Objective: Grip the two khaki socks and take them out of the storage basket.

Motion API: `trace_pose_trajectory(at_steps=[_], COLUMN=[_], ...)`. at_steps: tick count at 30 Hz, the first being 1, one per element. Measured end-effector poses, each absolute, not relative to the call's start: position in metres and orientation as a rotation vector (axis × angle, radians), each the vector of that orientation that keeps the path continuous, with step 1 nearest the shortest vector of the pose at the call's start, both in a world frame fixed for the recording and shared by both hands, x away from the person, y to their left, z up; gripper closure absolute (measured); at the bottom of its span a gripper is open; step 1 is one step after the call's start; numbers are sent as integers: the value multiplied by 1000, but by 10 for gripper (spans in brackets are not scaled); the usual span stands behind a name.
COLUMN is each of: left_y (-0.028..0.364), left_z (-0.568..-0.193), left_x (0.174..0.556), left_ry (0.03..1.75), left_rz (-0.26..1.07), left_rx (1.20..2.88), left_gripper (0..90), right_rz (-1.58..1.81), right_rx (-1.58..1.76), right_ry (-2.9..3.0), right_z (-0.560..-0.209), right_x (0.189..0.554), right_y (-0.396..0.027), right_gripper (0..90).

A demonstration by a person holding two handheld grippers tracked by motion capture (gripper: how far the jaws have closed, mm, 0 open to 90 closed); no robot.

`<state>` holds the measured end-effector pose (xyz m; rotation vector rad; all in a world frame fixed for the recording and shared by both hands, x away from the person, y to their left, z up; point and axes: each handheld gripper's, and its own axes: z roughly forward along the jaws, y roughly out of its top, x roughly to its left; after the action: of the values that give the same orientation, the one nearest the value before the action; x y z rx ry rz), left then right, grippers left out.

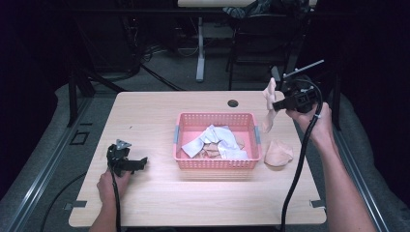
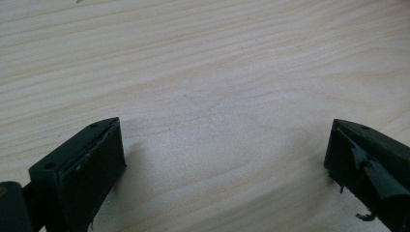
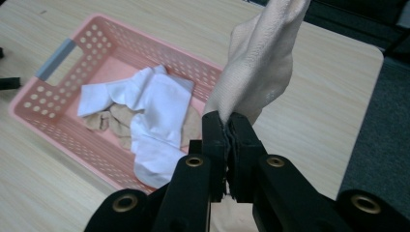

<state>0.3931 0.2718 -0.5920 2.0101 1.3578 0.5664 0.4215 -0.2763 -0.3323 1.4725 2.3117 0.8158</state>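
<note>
A pink perforated basket (image 1: 251, 120) (image 3: 58, 121) stands mid-table with white socks (image 1: 215, 137) (image 3: 154, 104) and a tan sock inside. My right gripper (image 1: 273, 105) (image 3: 228, 123) is raised beside the basket's right end, shut on a beige sock (image 1: 269, 104) (image 3: 258, 60) that hangs from its jaws. A second beige sock (image 1: 278, 153) lies crumpled on the table right of the basket. My left gripper (image 1: 143, 161) (image 2: 225, 159) rests low over bare wood at the left, jaws wide apart with nothing between them.
The wooden table (image 1: 154, 116) has a round cable hole (image 1: 233, 103) behind the basket. Dark floor, desk legs and cables lie beyond the far edge. Black cables trail from both grippers toward the near edge.
</note>
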Motion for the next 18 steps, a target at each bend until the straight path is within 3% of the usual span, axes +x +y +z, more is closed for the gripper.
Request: trace_pose_trajectory(at_steps=[18], left_y=[272], left_z=[-592], left_x=[393], left_ry=[1359], left_rz=[565], left_rx=[2009], left_gripper=[4], right_rz=[714], right_rx=[1645], right_ry=[2260], right_z=[-389], right_x=[429], right_y=[-322], right_gripper=[872])
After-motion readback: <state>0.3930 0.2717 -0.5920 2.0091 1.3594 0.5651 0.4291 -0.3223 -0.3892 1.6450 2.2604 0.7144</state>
